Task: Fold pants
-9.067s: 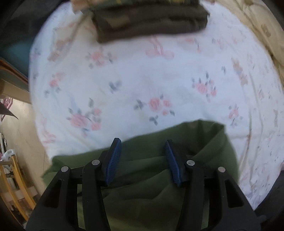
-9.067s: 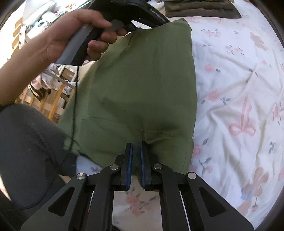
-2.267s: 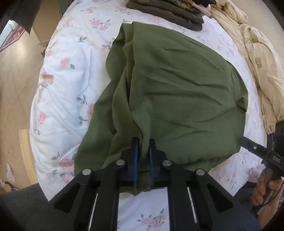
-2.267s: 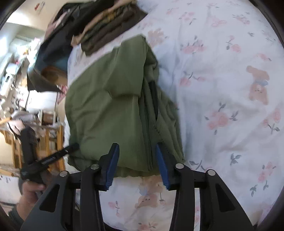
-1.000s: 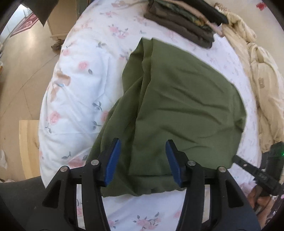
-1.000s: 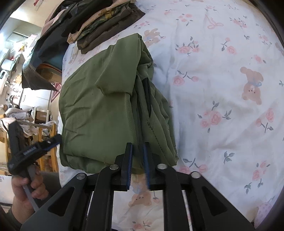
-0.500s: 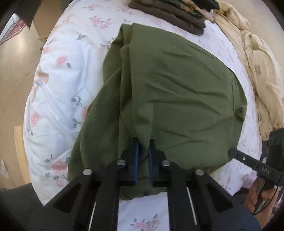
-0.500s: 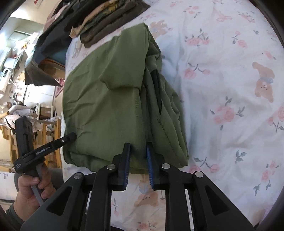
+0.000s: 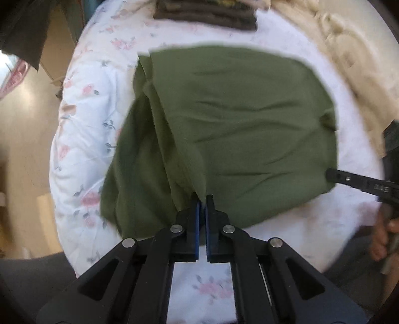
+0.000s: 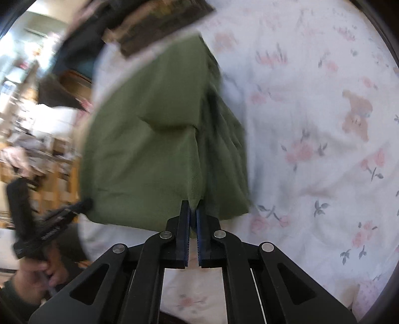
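the soft, creased green pants [image 9: 249, 129] lie folded in a rough square on the flowered bed sheet [image 9: 82, 119], each near corner pinched by the left gripper [image 9: 202, 199] and right gripper [image 10: 192, 206], both jaws having just clamped shut on cloth.

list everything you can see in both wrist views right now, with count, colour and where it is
green pants: one, olive green, partly folded, on the near part of the bed
bedsheet: one, white with pink flowers and bears, covering the bed
folded clothes stack: one pile, dark brown and camouflage, at the far edge beyond the pants
cream quilt: one, beige, bunched along the right side in the left wrist view
floor: tan, beside the bed
left gripper: black with blue pads, shut on the pants' near edge
right gripper: black with blue pads, jaws just closed, pinching a pants fold
hand: one, holding the left gripper's handle
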Available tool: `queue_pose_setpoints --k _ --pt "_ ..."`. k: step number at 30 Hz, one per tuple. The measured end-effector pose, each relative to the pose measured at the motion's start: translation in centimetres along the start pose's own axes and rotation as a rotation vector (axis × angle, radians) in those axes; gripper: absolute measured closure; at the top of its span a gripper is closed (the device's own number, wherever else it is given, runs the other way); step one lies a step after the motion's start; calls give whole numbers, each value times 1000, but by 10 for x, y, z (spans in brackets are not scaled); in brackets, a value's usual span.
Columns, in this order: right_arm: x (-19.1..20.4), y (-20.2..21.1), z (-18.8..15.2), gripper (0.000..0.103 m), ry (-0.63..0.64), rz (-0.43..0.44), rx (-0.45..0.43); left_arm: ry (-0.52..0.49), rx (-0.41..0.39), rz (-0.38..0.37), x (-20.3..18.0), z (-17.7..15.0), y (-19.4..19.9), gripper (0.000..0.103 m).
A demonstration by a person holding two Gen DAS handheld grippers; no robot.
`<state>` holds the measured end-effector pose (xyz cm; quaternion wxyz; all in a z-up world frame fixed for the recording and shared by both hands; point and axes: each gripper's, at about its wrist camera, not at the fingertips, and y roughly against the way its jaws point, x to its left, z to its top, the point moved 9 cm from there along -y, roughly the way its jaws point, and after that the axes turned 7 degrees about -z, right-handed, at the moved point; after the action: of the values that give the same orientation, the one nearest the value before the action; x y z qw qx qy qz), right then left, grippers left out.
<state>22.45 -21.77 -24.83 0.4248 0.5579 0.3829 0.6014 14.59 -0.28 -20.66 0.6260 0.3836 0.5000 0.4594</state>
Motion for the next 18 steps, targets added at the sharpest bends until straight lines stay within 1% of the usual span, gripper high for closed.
queue_pose_setpoints --k 1,2,3,5,6,7,8,9,10,11,12,13,14,15,16,17,18 --pt "-1 -10 0 99 9 -31 19 -4 4 18 0 3 -5 98" --pt "0 -16 0 98 10 -40 33 -6 26 30 2 4 -11 98" --pt "1 -21 -2 98 15 -48 53 -2 53 29 4 3 -15 97" --pt "1 -20 -4 97 2 -39 66 18 64 16 7 1 -15 95" --pt "0 -16 -4 96 -15 -28 62 40 70 16 10 0 -11 89" --pt "0 -9 -4 89 -26 -22 50 66 66 14 13 1 -4 78" --pt "-1 1 -2 87 -24 -31 25 80 58 16 16 2 1 70" --pt "-1 9 1 87 -15 -45 -2 101 27 10 21 6 13 64" --pt "-3 23 6 86 3 -65 -54 127 -18 -6 26 14 27 64" --pt "-3 32 10 86 9 -65 -83 143 -42 -14 31 21 36 64" --pt "-3 41 15 85 5 -44 -110 163 -66 -22 37 30 46 64" --pt "-2 52 20 80 -12 -5 -141 183 -94 -33 44 42 56 64" --pt "-1 61 30 66 -36 42 -175 195 -114 -34 50 53 61 64" --pt "-1 64 34 55 -48 64 -188 209 -130 -25 58 65 67 64" --pt "-2 69 44 41 -69 95 -204 238 -142 -20 69 80 70 64" --pt "-3 72 51 40 -83 114 -217 268 -154 -31 78 84 72 64" --pt "-2 74 62 40 -98 134 -233 317 -171 -59 91 93 73 64"
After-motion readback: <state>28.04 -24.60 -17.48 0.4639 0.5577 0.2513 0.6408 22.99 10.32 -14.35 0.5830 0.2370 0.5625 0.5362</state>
